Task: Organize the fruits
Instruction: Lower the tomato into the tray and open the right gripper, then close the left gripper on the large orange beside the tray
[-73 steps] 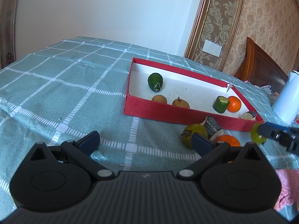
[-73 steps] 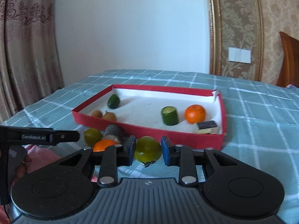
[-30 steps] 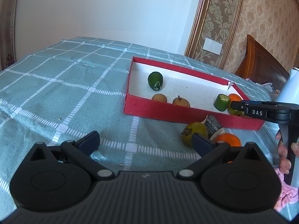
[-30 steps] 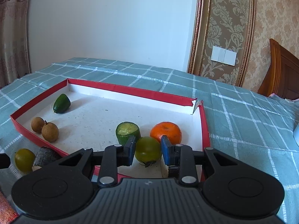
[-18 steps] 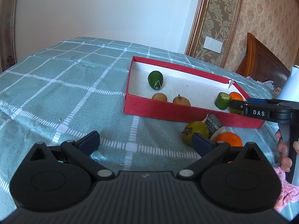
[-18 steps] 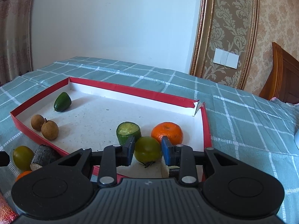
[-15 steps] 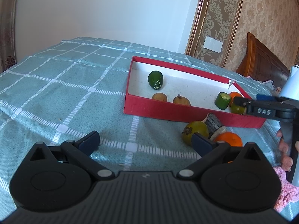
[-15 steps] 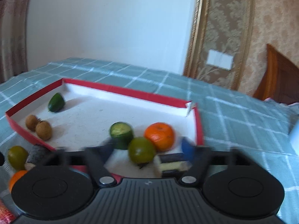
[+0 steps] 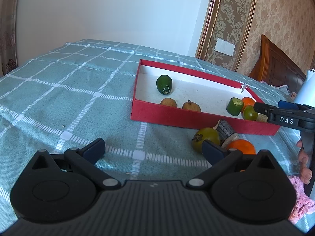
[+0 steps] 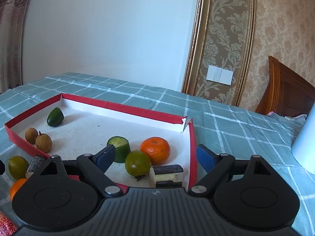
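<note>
While the left gripper [image 9: 153,149] is hovering low over the checked tablecloth [image 9: 78,98], the left wrist view is showing its jaws spread wide with nothing between them. Just ahead of its right finger a green-yellow fruit [image 9: 205,138] is lying on the cloth outside the red box [image 9: 177,116], touching a dark bark-like chunk [image 9: 226,127], with an orange [image 9: 241,146] just beside that. Inside the box two brown longans [image 9: 180,104], a dark green fruit [image 9: 164,83], a cut cucumber piece [image 9: 234,106], a second orange [image 9: 248,101] and a small green fruit [image 9: 250,112] are resting. The right gripper [image 9: 275,108] is reaching in from the right, and the white letters "DAS" are reading clearly on its side.

In the right wrist view, the right gripper [image 10: 155,155] is standing with its jaws parted, having just been opening; the small green fruit [image 10: 137,162] is sitting between them on the box floor, touched by neither pad. It is lying against the second orange [image 10: 155,149] and a dark-and-cream block [image 10: 166,175].

The loose green-yellow fruit is looking light, smooth-skinned and round, so likely to roll or slip; gripping it across its widest middle, gently to avoid bruising, seems safest. No other writing is readable.
</note>
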The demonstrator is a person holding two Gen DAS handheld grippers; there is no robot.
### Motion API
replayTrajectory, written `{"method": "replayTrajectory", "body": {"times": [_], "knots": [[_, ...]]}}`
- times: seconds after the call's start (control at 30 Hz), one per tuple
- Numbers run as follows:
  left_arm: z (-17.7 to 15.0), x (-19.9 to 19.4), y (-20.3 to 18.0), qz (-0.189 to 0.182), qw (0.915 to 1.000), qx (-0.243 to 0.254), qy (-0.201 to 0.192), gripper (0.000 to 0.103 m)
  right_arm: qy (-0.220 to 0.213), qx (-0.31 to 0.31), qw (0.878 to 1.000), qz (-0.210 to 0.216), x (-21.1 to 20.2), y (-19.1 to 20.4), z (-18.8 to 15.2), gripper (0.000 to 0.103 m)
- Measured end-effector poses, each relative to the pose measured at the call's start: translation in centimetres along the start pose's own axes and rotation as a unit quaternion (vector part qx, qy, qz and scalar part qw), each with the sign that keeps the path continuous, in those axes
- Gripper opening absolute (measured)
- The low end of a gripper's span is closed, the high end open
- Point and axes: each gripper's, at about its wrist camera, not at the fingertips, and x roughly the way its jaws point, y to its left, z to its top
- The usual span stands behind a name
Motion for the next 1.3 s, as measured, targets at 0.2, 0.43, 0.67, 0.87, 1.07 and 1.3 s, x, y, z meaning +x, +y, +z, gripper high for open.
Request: {"method": "replayTrajectory", "body": {"times": [0.2,0.43,0.67,0.87,1.07,1.3], "knots": [[-0.6,-1.8,0.2,-0.011,0.9996,-0.02,-0.013,0.103,0.002,0.003,1.0,-0.004,-0.3,-0.2,-0.2,0.091],[-1.1,-4.6,-2.0,-0.01,0.9994,0.009,-0.031,0.103,0.026,0.015,0.999,-0.012,-1.3,-0.7,-0.7,0.091],[-1.4,-4.7,-5.6,-0.013,0.996,0.077,-0.044,0.103,0.037,0.084,0.996,-0.008,-2.2,-3.6,-0.9,0.091],[-1.3,-3.6,-7.6,-0.05,0.9955,0.076,-0.027,0.103,0.053,0.123,0.991,-0.009,-1.8,-4.9,-0.8,0.091],[-1.7,-2.4,-9.4,-0.057,0.9946,0.086,-0.013,0.1,0.015,0.138,0.99,-0.035,-3.1,-5.9,-0.3,0.092],[-2.2,-1.2,-10.9,-0.061,0.9926,0.105,-0.005,0.079,0.01,0.166,0.986,-0.028,-3.2,-6.7,-0.3,0.099]]}}
